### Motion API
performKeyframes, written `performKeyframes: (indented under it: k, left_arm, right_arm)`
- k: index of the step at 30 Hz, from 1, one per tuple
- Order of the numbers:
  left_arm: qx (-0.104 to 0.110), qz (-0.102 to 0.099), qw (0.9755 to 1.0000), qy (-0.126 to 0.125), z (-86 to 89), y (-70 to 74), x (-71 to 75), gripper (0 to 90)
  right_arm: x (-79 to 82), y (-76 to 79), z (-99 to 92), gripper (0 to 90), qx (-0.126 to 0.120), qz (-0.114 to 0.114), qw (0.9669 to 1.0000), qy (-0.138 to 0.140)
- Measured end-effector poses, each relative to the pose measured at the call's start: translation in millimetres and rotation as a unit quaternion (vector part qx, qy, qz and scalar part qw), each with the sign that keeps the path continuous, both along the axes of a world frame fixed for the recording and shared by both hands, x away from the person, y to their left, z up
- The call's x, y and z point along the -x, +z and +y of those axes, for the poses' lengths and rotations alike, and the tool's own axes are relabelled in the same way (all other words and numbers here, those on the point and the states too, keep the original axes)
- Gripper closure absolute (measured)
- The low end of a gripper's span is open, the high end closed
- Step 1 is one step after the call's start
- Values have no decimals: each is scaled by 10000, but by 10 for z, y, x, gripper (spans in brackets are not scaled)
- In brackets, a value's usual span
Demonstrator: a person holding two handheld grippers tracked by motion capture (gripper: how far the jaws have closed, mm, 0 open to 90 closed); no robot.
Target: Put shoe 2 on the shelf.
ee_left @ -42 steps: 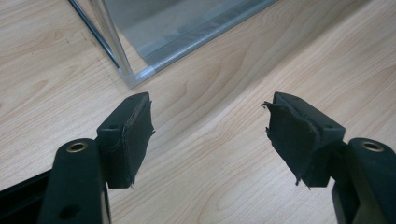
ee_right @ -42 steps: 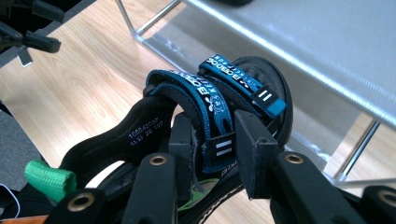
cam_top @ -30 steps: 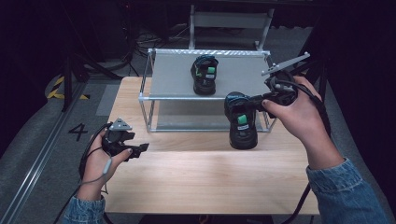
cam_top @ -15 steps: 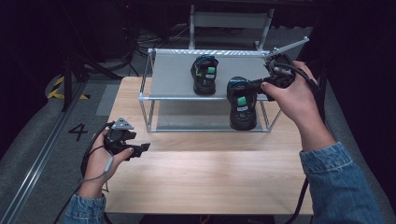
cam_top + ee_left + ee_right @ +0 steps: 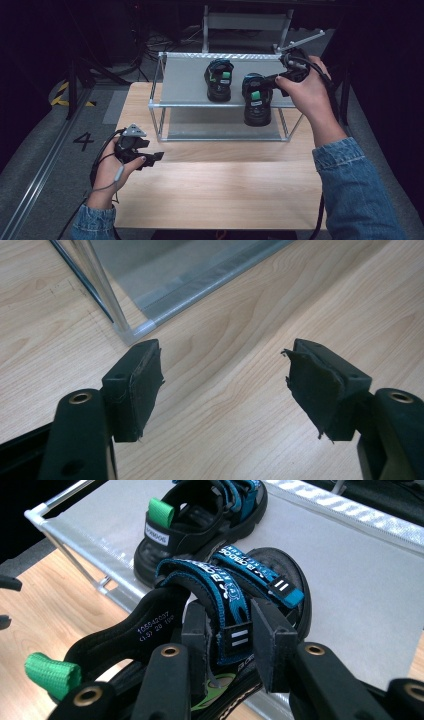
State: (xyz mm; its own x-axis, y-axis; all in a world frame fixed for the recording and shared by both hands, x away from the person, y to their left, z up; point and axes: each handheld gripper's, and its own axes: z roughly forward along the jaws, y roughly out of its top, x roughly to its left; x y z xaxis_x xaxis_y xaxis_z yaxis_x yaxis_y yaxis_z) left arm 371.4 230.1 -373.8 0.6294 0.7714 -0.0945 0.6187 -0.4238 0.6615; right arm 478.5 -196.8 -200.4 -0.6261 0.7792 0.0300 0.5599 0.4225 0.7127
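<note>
Blue webbing with white lettering sits pinched between your right gripper's [image 5: 227, 645] black pads: you hold the sandal [image 5: 257, 100] by its strap, its sole hanging over the front rail of the grey fabric shelf [image 5: 187, 80]. You appear to be shelving it beside its mate [image 5: 219, 80], already there. Next, carry it inward, level the chunky rubber sole, then release. Your left gripper [image 5: 225, 385] idles, jaws spread, over the woodgrain table [image 5: 220, 195].
</note>
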Motion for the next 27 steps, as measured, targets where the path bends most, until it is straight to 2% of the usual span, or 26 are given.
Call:
performKeyframes:
  k: [10, 13, 15, 18, 24, 27]
  left_arm:
    - [0, -13, 10000, -41, 14, -3, -27, 304]
    - [12, 22, 10000, -13, 19, -7, -25, 304]
    - [-2, -30, 10000, -6, 35, -2, -28, 304]
    - [41, -2, 10000, 68, 40, -3, -20, 305]
    - [40, -7, 10000, 70, 37, -8, -14, 305]
    - [39, -6, 10000, 73, 37, -9, -14, 305]
  right_arm:
    - [-204, -84, 94, 700, -156, -74, 9999, 4]
    - [-299, -125, 117, 700, -246, -10, 9997, 2]
    - [-345, -149, 137, 700, -297, -35, 9996, -15]
    - [-387, -175, 181, 700, -309, -82, 9995, -38]
    - [-456, -246, 186, 698, -363, 4, 9993, -80]
    - [-481, -283, 157, 694, -312, 49, 9995, -100]
